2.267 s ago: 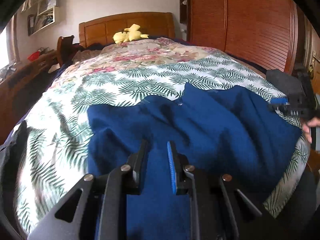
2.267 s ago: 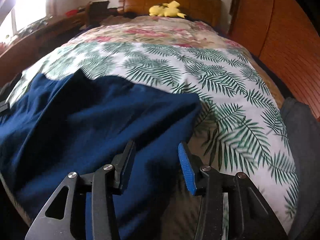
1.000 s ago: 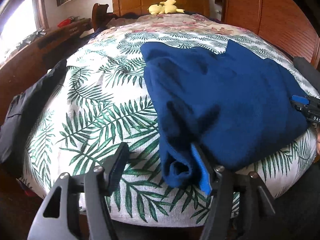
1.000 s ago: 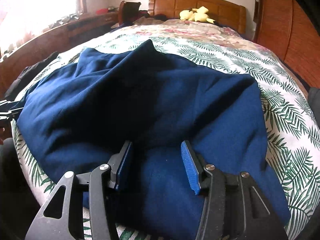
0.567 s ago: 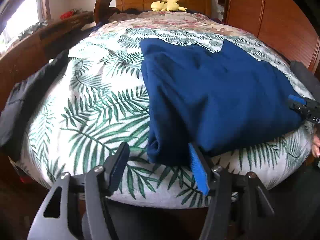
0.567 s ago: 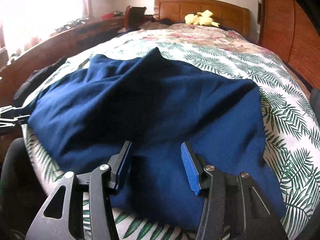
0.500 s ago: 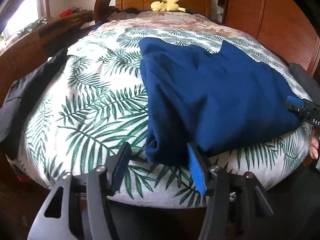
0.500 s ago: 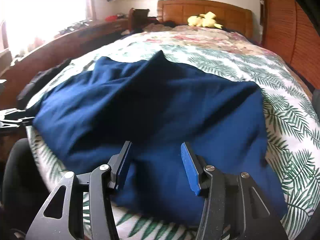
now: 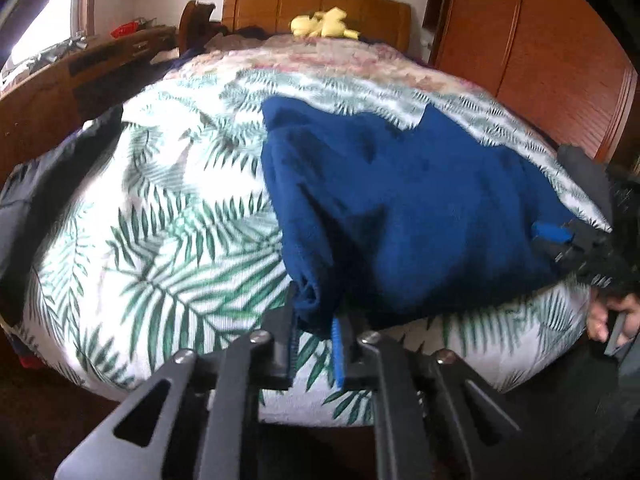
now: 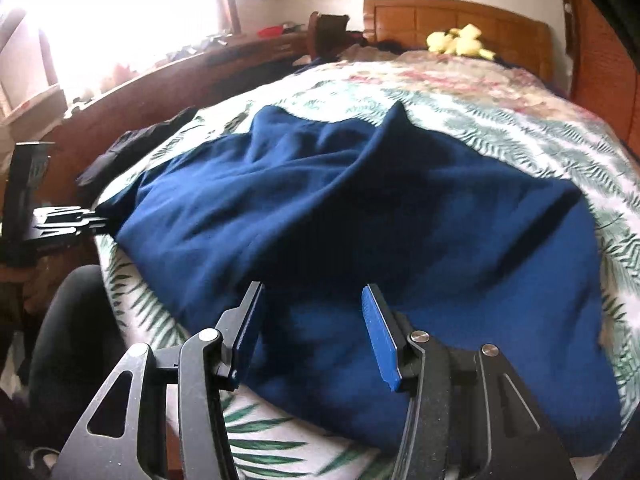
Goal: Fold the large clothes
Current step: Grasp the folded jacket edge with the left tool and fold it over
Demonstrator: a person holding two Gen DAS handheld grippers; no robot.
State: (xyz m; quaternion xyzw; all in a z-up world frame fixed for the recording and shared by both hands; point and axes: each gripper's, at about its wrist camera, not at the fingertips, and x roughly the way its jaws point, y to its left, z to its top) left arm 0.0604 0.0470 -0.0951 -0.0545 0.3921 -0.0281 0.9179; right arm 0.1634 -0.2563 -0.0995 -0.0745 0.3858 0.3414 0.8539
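Note:
A large dark blue garment lies spread on the bed, its near left corner bunched at the bed's front edge. My left gripper has its jaws closing on that bunched corner, and the pads press the cloth. In the right wrist view the same garment fills the middle, and the left gripper shows at its far left corner. My right gripper stands open just above the garment's near edge, with nothing pinched. It also appears in the left wrist view as the right gripper at the garment's right side.
The bed has a palm-leaf cover and a wooden headboard with a yellow plush toy. A dark garment hangs over the left edge and a grey one lies at the right. A wooden wardrobe stands on the right.
The left jaws, wide around the garment's corner a second ago, have closed onto it and lifted slightly. The right gripper has shifted sideways along the near edge, still open.

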